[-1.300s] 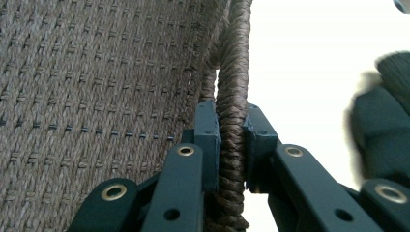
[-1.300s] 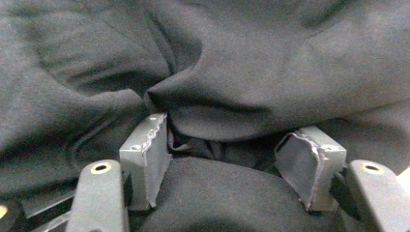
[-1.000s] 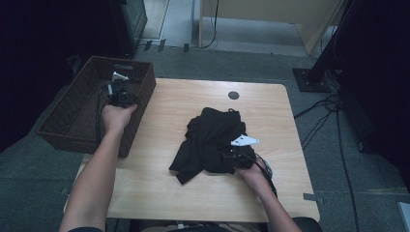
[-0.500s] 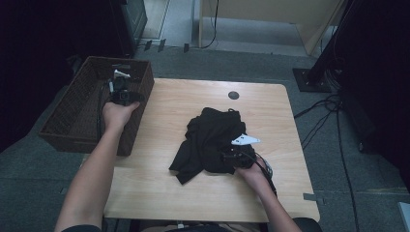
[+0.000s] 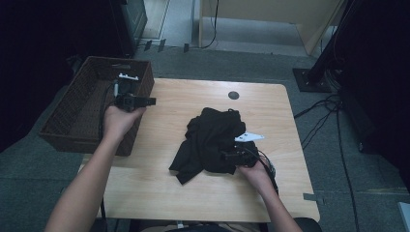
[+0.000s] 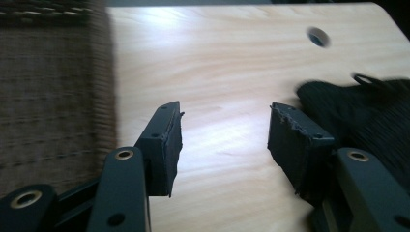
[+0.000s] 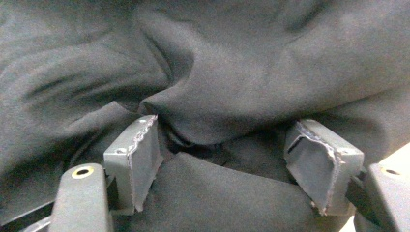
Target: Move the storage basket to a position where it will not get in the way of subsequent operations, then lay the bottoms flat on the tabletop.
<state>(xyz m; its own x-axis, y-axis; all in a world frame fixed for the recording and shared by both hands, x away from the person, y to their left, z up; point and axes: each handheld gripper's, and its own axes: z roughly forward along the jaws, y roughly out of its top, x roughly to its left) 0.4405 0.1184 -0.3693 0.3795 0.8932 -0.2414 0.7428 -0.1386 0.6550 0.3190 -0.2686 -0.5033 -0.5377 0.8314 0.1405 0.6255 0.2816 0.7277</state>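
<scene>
Since the earlier frames, the left gripper (image 5: 145, 101) has shifted from over the wicker basket (image 5: 72, 116) toward the table, and its jaws have just been opening with nothing between them. It now sits at the basket's right rim, pointing across the wooden table (image 5: 159, 193). From the left gripper view its pads (image 6: 167, 140) stand apart over bare wood, the basket wall (image 6: 53, 96) at left and the black garment (image 6: 367, 111) at right.

At centre, the black garment (image 5: 212, 140) lies crumpled on the table, unchanged in place and outline.

At right, the right gripper (image 5: 227, 155) rests at the garment's near right edge, where it was before. Its jaws have just been opening; in the right gripper view the pads (image 7: 140, 159) stand apart with a fold of the cloth (image 7: 217, 77) bulging between them, not pinched.

No brand, label or writing is legible on any item.
</scene>
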